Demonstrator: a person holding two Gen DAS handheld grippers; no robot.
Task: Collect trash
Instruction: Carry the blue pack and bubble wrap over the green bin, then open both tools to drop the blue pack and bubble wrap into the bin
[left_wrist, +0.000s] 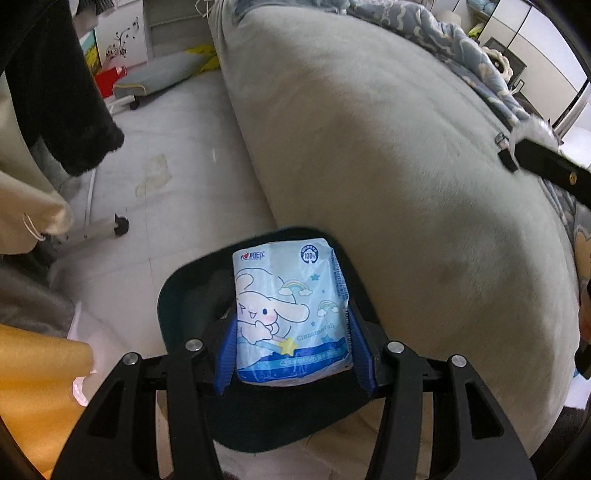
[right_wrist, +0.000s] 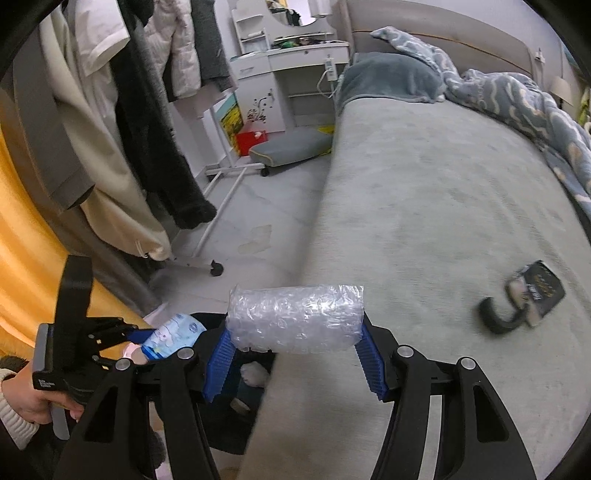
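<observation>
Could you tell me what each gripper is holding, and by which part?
The left gripper clamps a pale blue cartoon-printed tissue pack by its lower side edges; the right gripper clamps a clear bubble-wrap roll by its two ends.

The grey bed carries a rumpled blue blanket and a blurred, possibly dark packet.

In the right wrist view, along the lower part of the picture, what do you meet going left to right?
Person's hand → left gripper holding the blue tissue pack → bubble wrap roll clamped in the right gripper → black hook-shaped item with a dark card on the bed.
</observation>
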